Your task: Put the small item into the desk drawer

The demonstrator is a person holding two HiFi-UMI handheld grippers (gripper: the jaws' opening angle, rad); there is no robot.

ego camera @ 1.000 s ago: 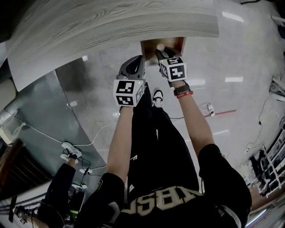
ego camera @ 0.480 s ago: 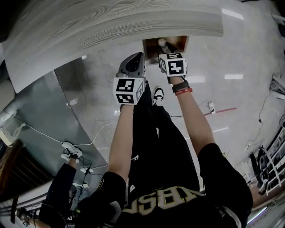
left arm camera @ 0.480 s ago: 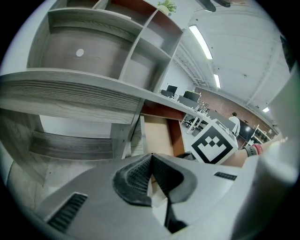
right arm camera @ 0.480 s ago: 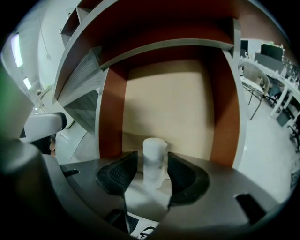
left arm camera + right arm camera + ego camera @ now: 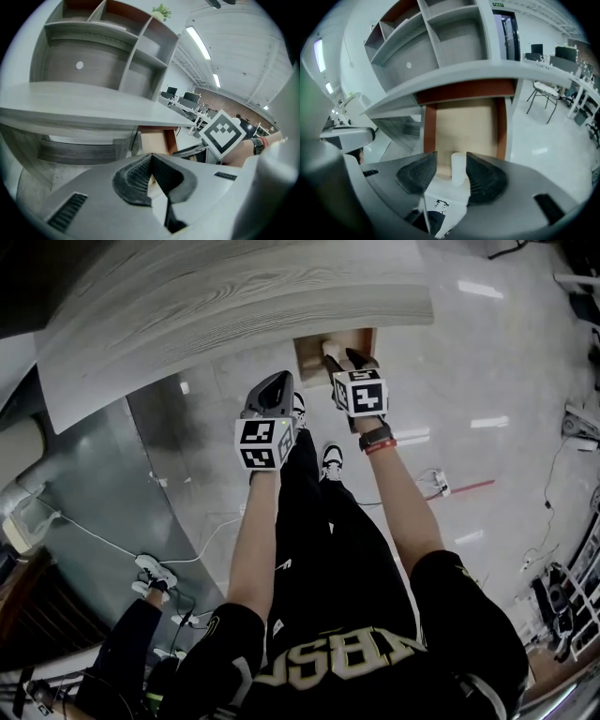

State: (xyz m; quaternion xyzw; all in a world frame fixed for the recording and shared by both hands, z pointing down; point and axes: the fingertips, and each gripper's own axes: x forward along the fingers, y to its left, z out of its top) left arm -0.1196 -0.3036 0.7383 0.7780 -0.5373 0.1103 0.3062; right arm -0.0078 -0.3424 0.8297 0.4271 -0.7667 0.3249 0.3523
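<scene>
Small white plastic cylinder (image 5: 458, 168) over the open light-wood desk drawer (image 5: 464, 122).
The right gripper (image 5: 452, 163) was opening its jaws with the cylinder between them; the left gripper (image 5: 151, 160) had its jaws together, empty.

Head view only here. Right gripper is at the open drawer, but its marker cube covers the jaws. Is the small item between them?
Observer: Yes. In the right gripper view the small white item stands upright between the jaws of the right gripper, which are opening. A gap shows between it and one pad.
Operator: Is it over the drawer?
Observer: The pale floor of the drawer lies right behind it, with red-brown walls on either side. I cannot tell whether it rests on that floor.
Operator: And the other one?
Observer: The left gripper has its jaws together in its own view, with nothing between them.
</scene>
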